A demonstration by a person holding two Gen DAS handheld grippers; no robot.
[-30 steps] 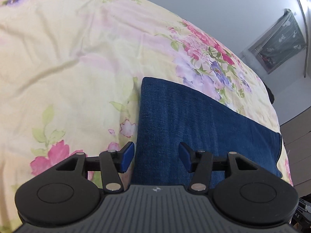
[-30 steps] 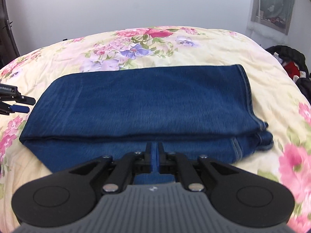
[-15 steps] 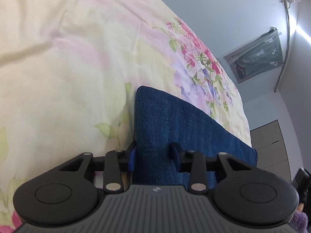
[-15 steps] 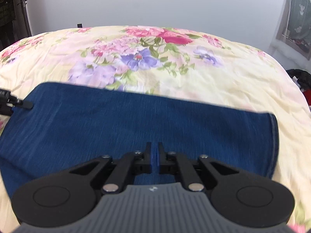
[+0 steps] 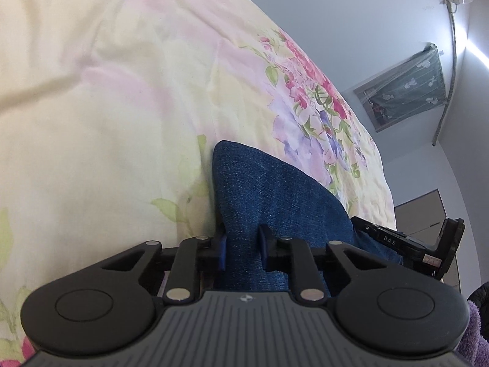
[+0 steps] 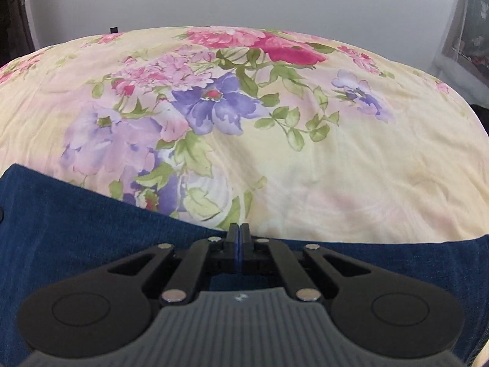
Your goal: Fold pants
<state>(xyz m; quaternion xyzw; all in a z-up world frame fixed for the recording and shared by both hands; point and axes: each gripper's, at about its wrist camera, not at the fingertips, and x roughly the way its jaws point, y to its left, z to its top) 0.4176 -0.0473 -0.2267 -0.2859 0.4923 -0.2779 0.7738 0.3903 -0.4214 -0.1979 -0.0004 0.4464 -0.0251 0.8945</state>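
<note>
The folded dark blue denim pants (image 5: 269, 195) lie on the floral bedspread. My left gripper (image 5: 243, 249) has its jaws narrowed around a raised fold at the pants' left end; the denim fills the gap between the blue pads. My right gripper (image 6: 239, 238) is shut with its pads together, low over the pants (image 6: 91, 226) at their far edge; whether it pinches any cloth is hidden. The right gripper's body (image 5: 406, 244) shows at the right of the left wrist view.
The yellow bedspread (image 6: 305, 159) with pink and purple flowers stretches beyond the pants to a grey wall. A curtained window (image 5: 406, 98) is at the right. A purple fuzzy item (image 5: 476, 330) sits at the lower right edge.
My left gripper closed from wide open onto the pants' left end. My right gripper, shut throughout, moved forward across the pants to their far edge.
</note>
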